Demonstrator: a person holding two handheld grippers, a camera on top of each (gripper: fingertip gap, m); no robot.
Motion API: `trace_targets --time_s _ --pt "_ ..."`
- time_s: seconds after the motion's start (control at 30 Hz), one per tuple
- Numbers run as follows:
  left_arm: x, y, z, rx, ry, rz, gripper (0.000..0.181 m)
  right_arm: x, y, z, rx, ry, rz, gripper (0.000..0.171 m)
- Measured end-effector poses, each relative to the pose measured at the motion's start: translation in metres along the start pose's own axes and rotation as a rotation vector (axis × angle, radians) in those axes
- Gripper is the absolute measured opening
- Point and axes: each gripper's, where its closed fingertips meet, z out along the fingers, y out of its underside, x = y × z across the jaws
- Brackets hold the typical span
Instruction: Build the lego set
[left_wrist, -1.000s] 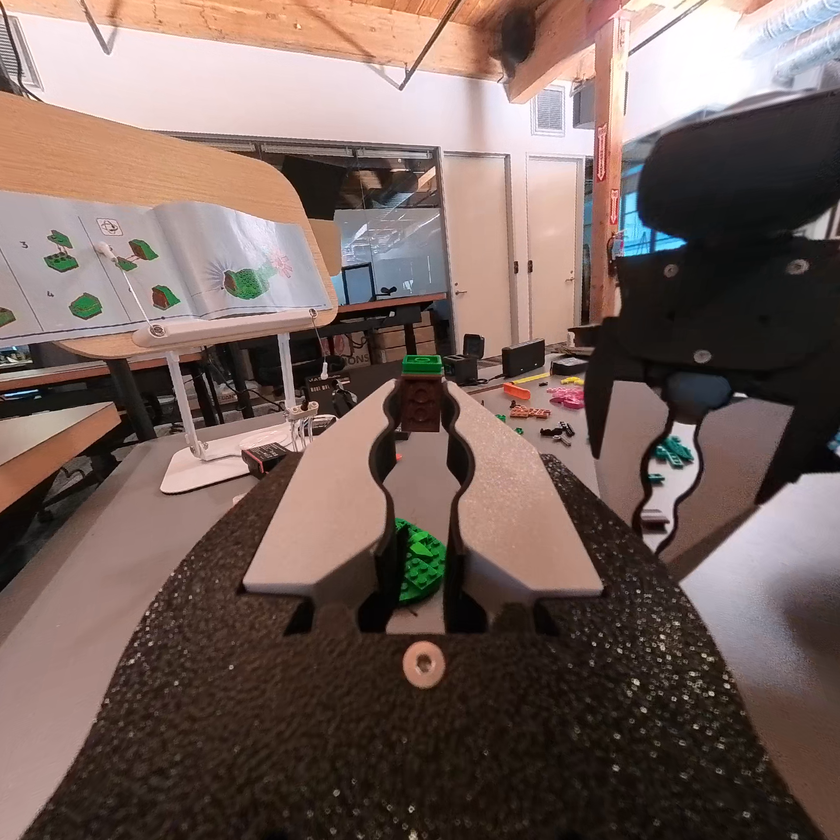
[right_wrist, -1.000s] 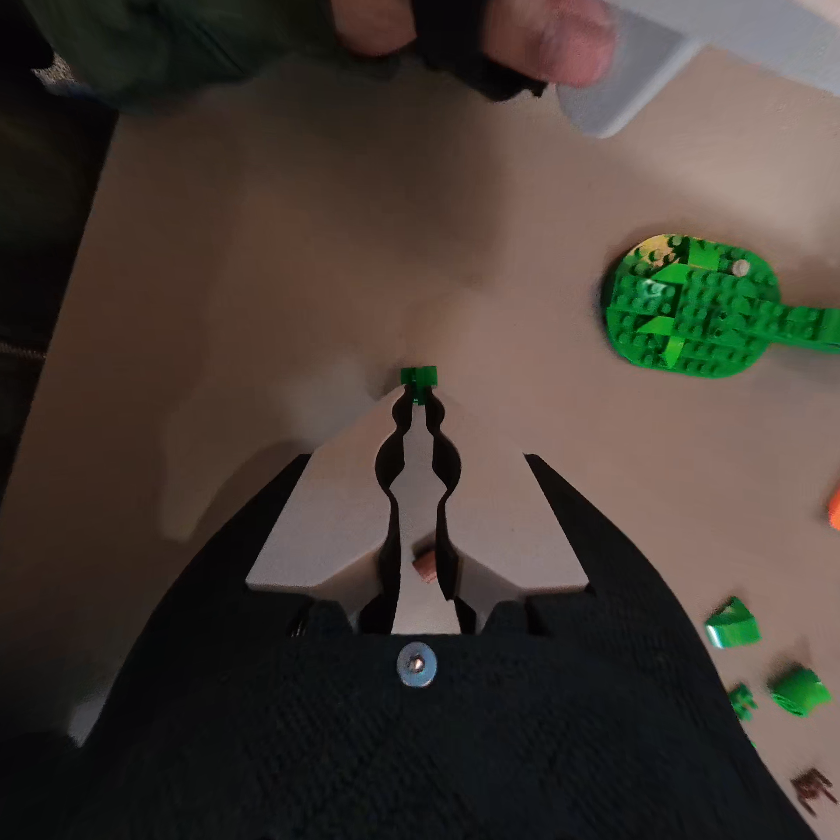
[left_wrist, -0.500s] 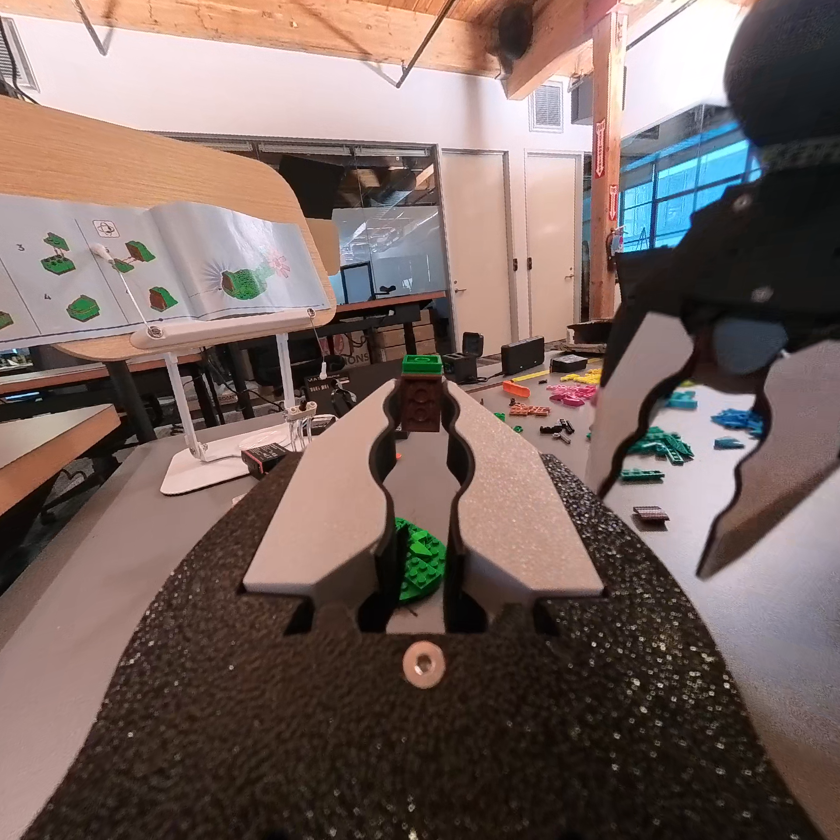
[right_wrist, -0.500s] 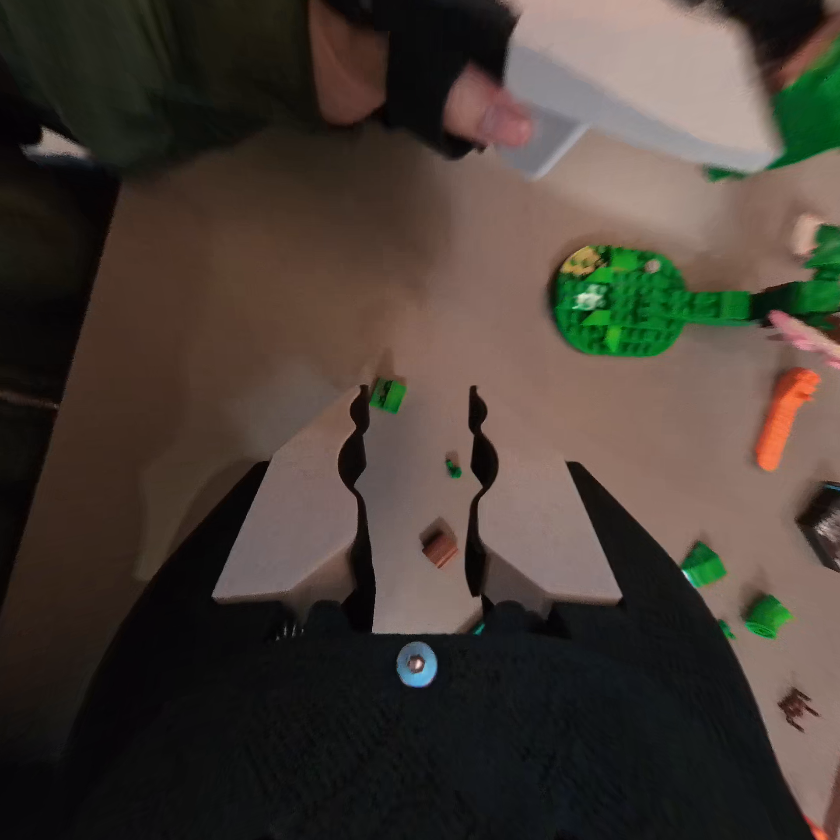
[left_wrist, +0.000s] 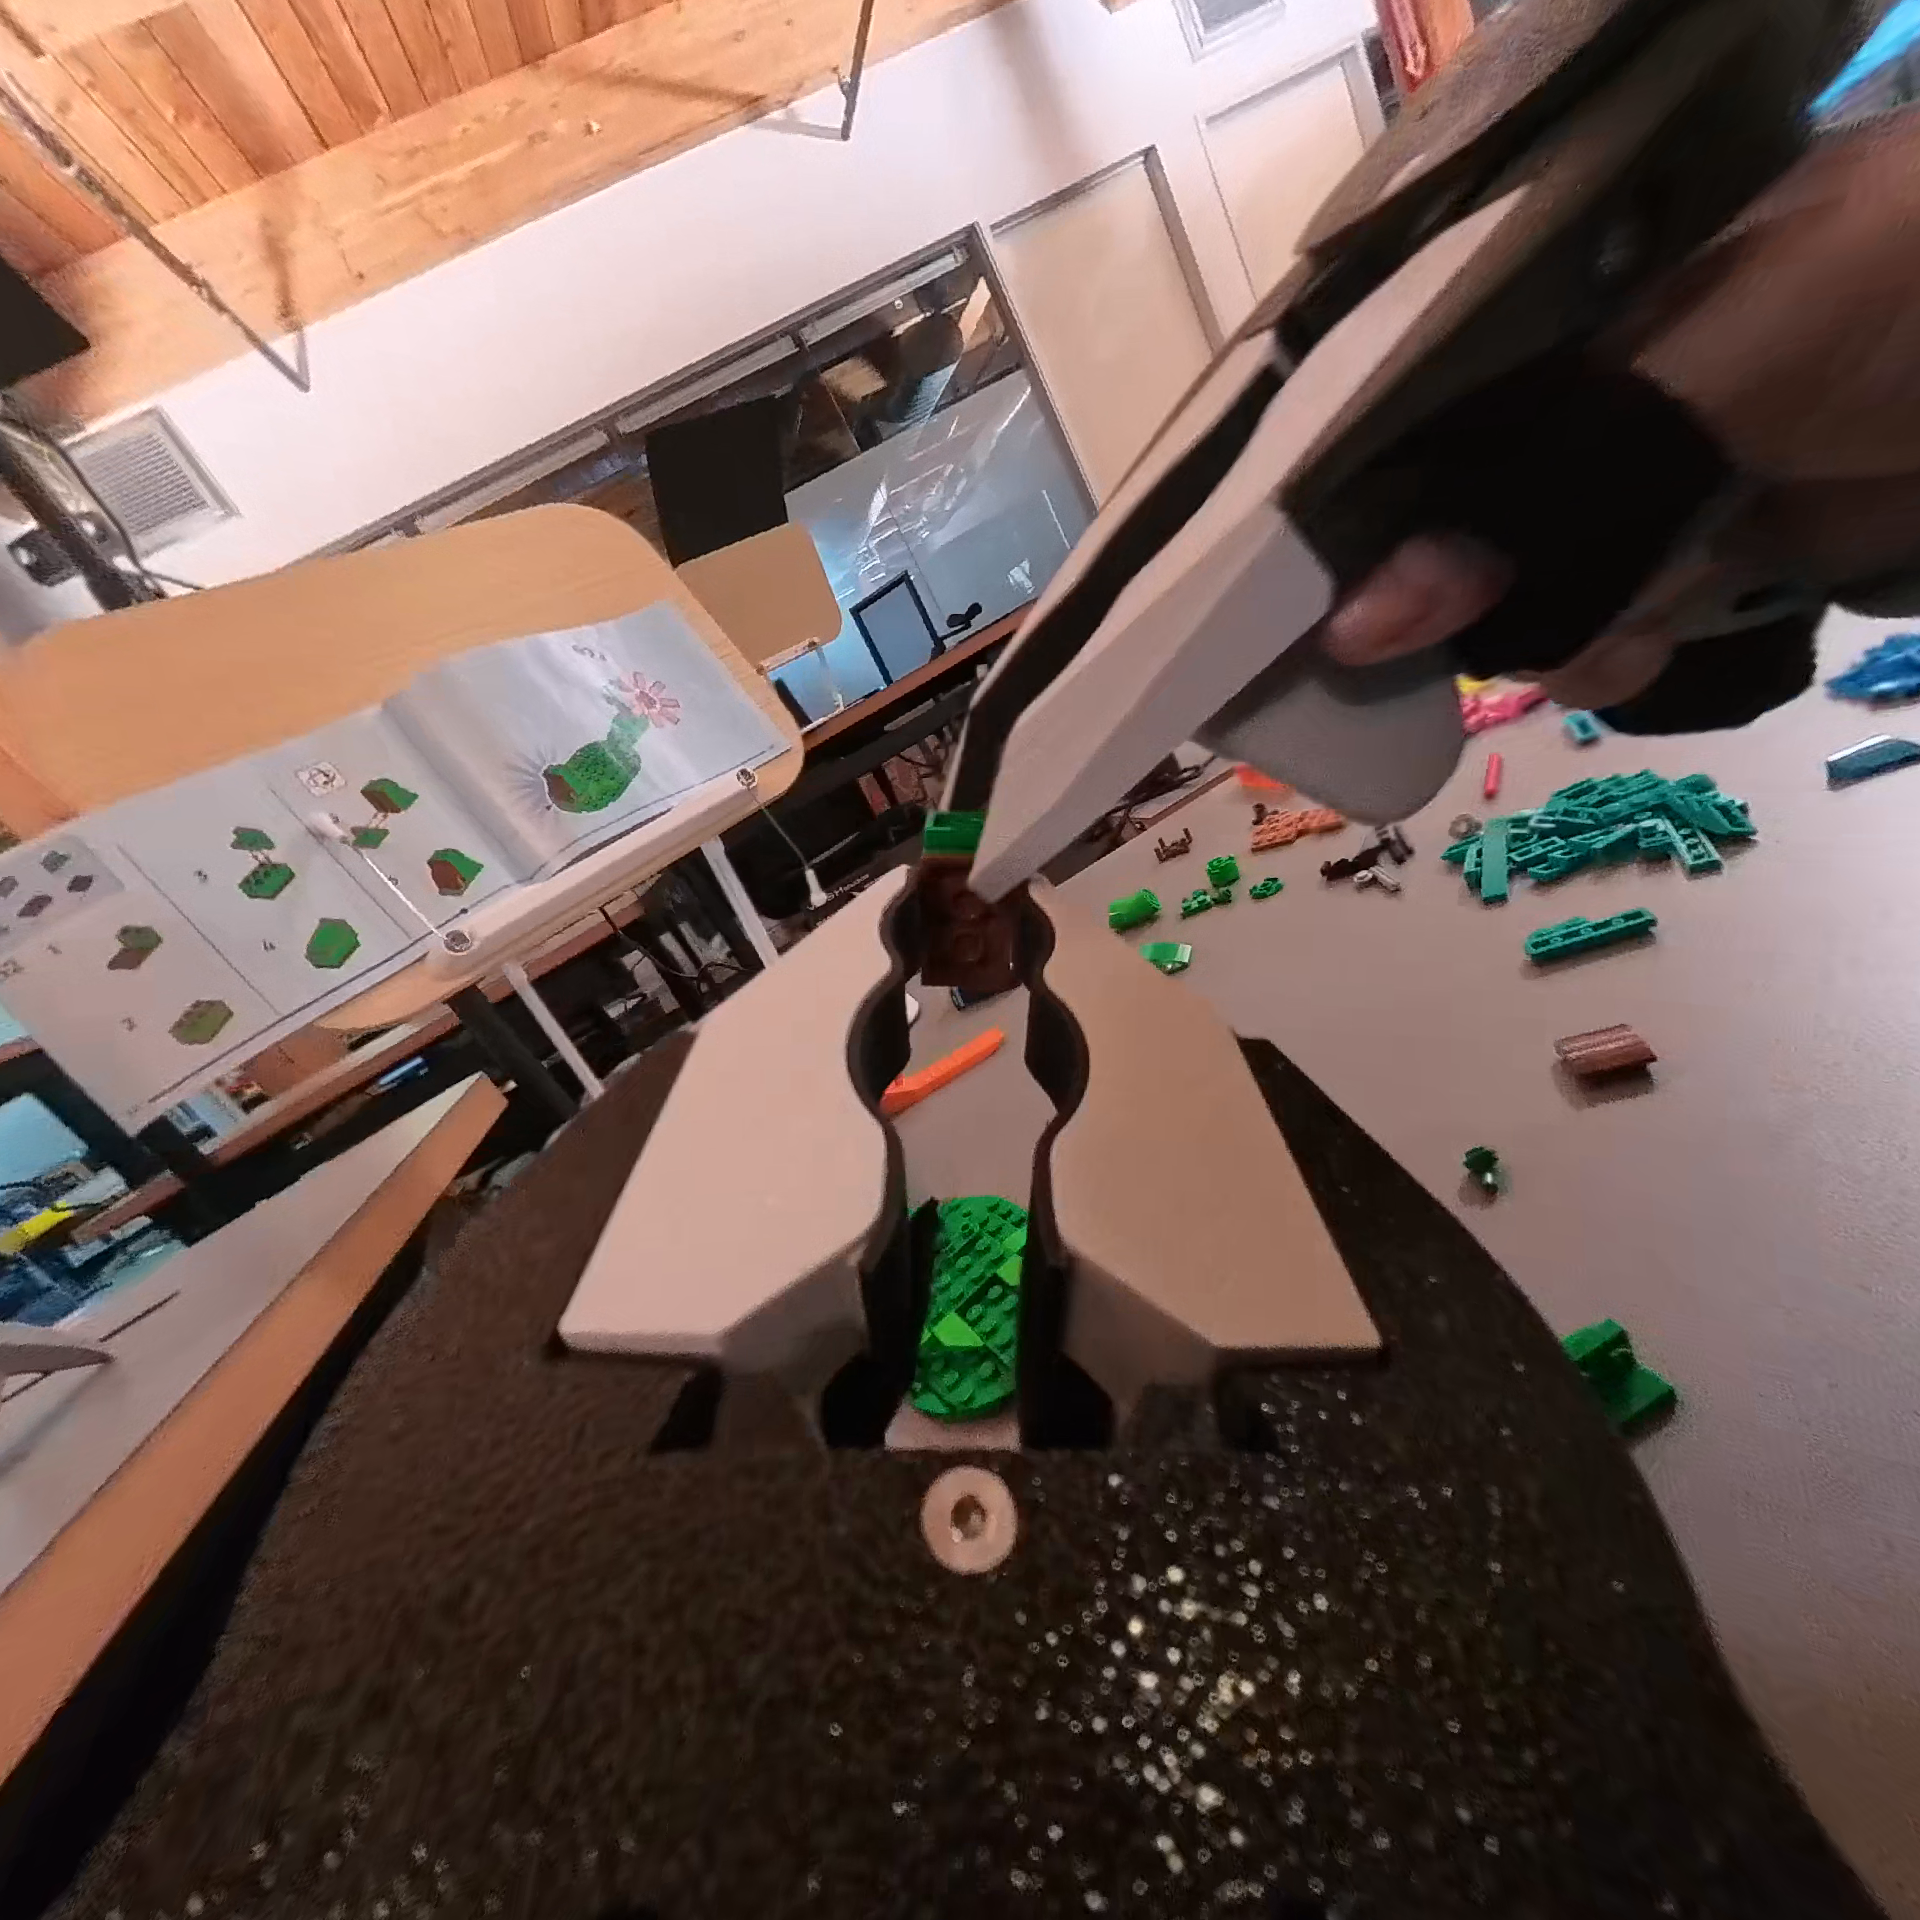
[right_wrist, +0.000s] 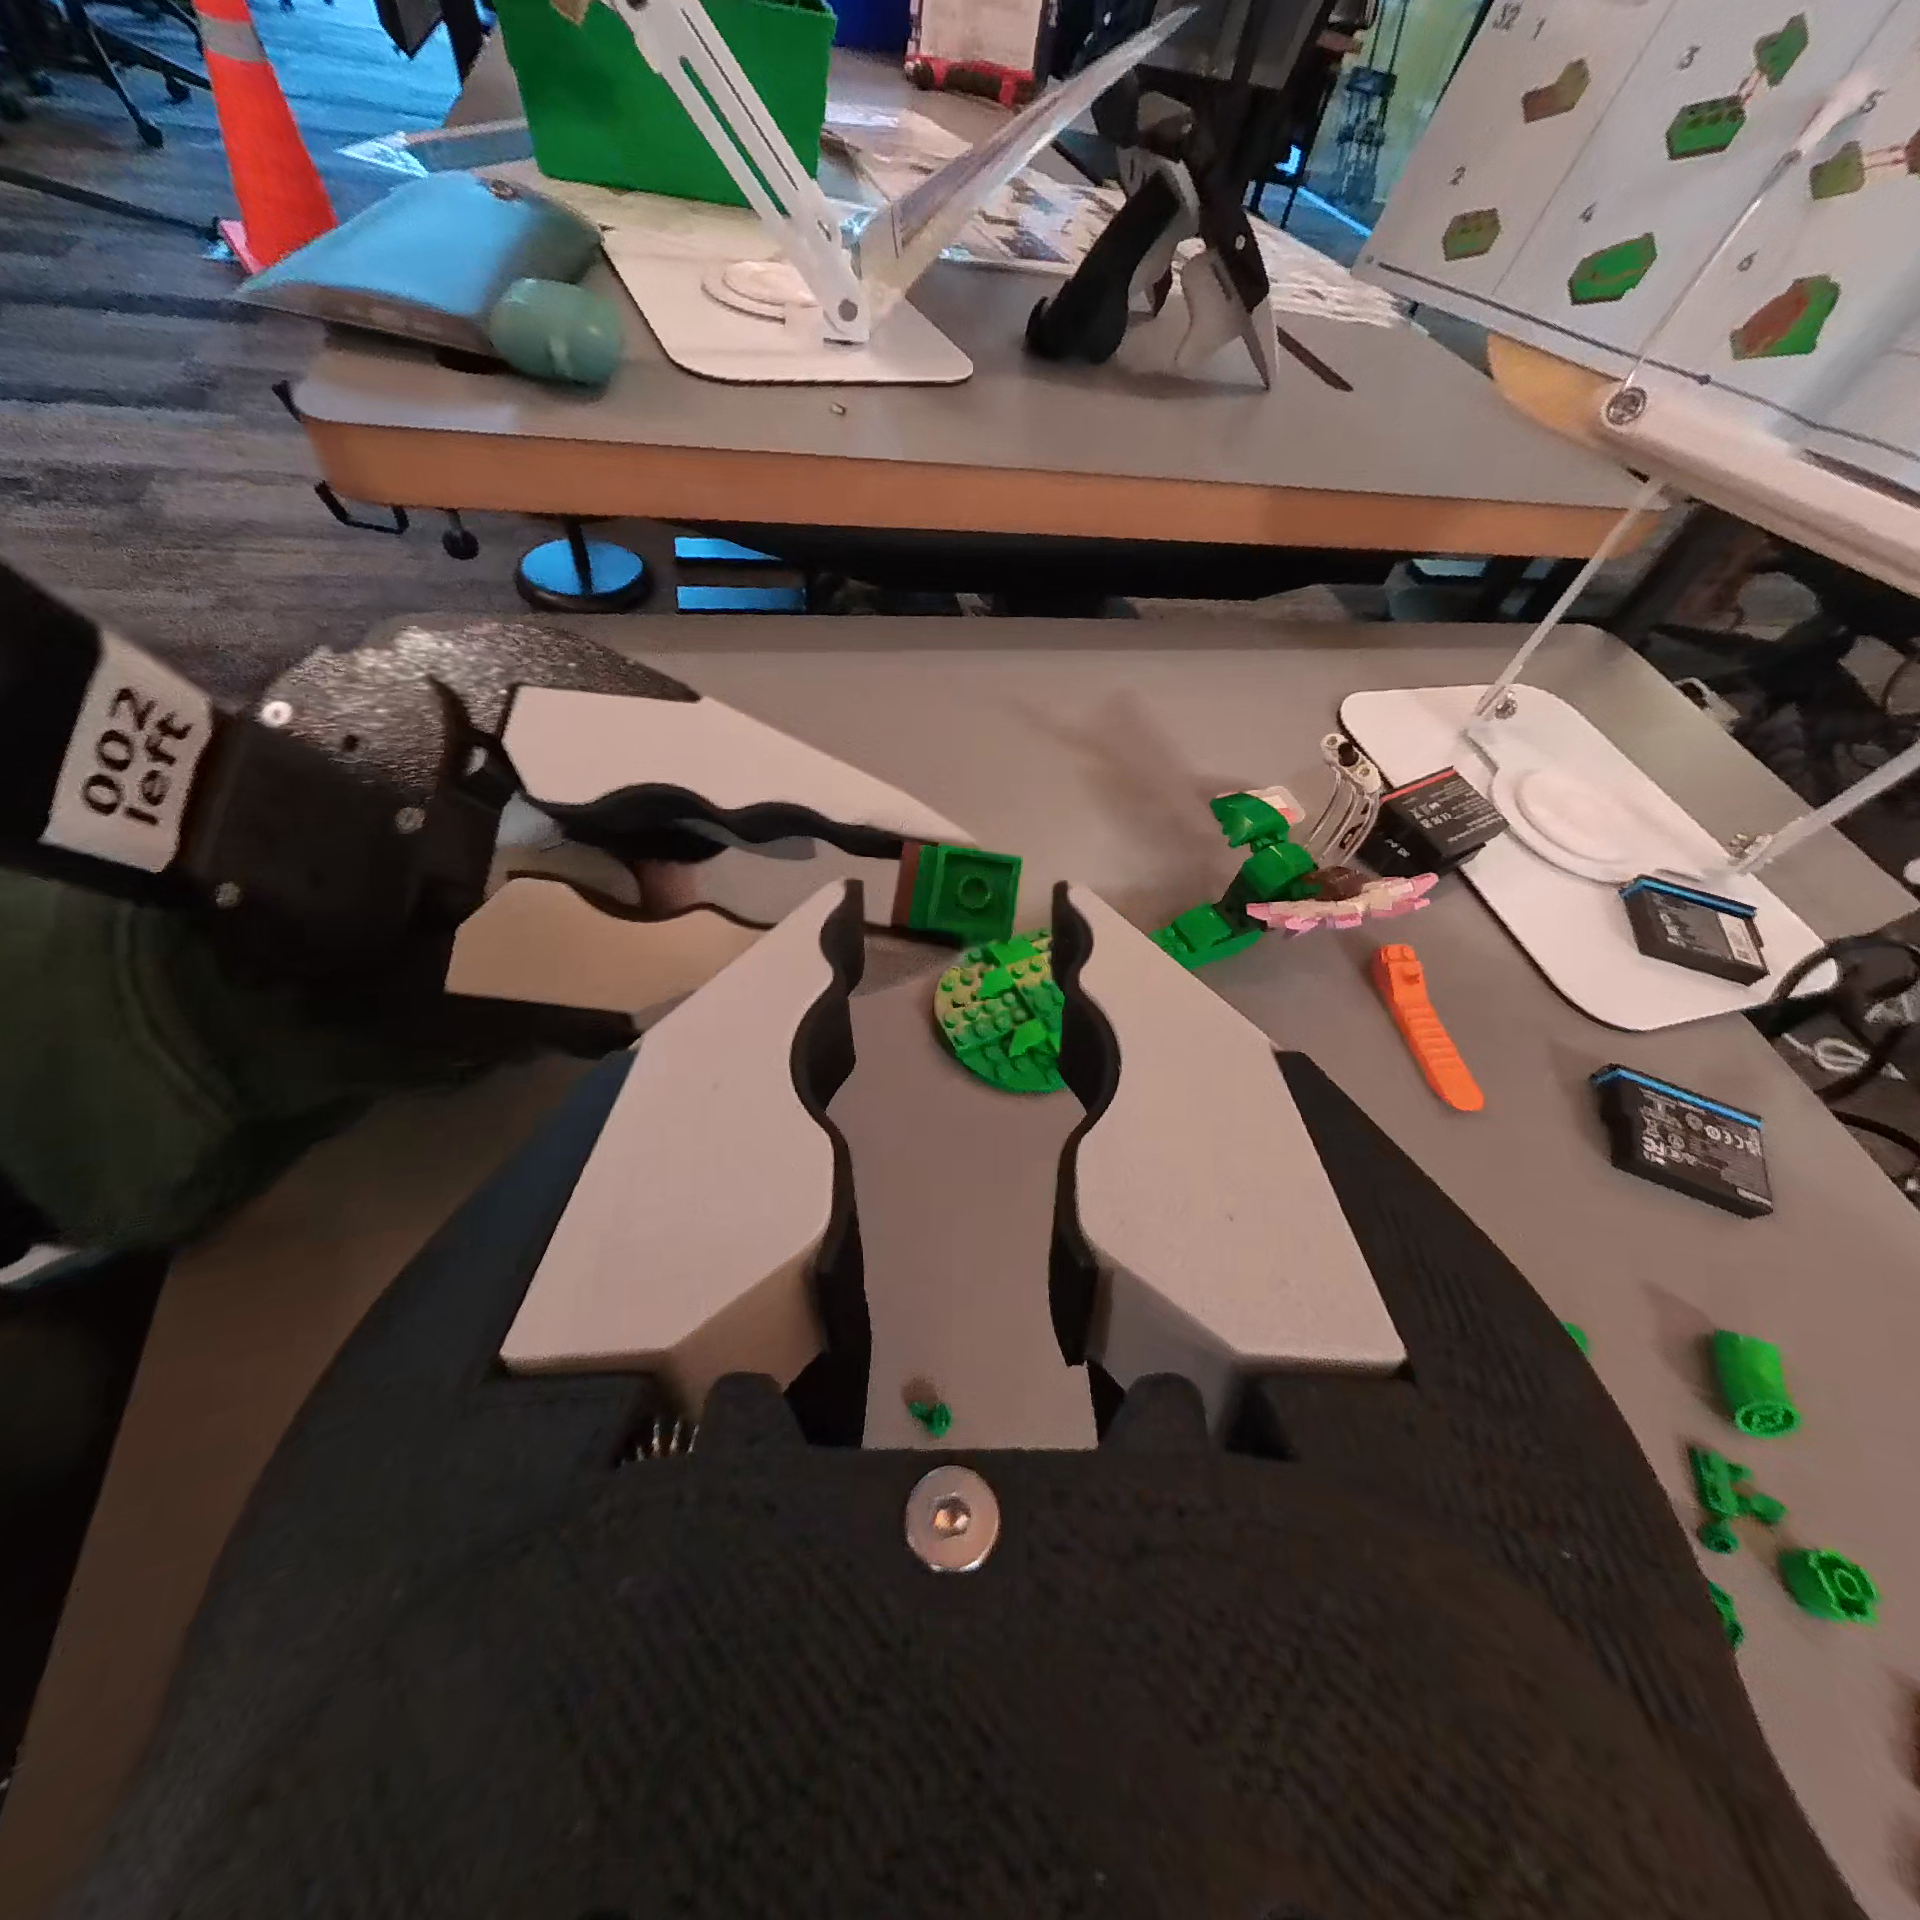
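Left gripper (left_wrist: 966, 925): clamped at the fingertips on a brown brick (left_wrist: 964, 937) with a green plate (left_wrist: 954, 833) on top; held above the worktop (left_wrist: 1714, 1164).
Same stack, right wrist view: brown-and-green stack (right_wrist: 961, 891) at the tip of the left gripper (right_wrist: 914, 857), studs facing the camera, just beyond and between the right fingertips.
Right gripper (right_wrist: 956, 914): fingers apart, nothing between them; in the left wrist view one grey fingertip (left_wrist: 987, 883) touching or almost touching the top of the brown brick, exact contact hard to tell.
Hand (left_wrist: 1621, 540): dark fingerless glove, wrapped round the right gripper's body.
Green round base (right_wrist: 1003, 1018): flat on the worktop, below the held stack, seen through the gap of the right gripper; also visible between the left fingers (left_wrist: 971, 1309).
Flower stem build (right_wrist: 1257, 883): green with pink petals, lying right of the base.
Orange separator tool (right_wrist: 1418, 1029): on the worktop, right of the base.
Loose parts: teal pile (left_wrist: 1600, 831), small green pieces (right_wrist: 1756, 1392), brown piece (left_wrist: 1605, 1049), all apart from the grippers.
Instruction booklet (left_wrist: 395, 821): open on a stand, back left.
Black battery packs (right_wrist: 1683, 1153): near the white stand foot.
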Motion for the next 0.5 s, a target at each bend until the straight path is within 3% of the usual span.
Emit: trace_targets --time_s 0.4,0.5 --pt "0.01 -0.002 0.0 0.014 0.034 0.044 0.014 -0.002 0.008 0.0 -0.034 -0.079 -0.055 0.023" --pt "0.015 -0.024 -0.008 0.148 0.076 0.016 0.037 -0.01 -0.003 -0.013 0.082 -0.231 -0.091 0.023"
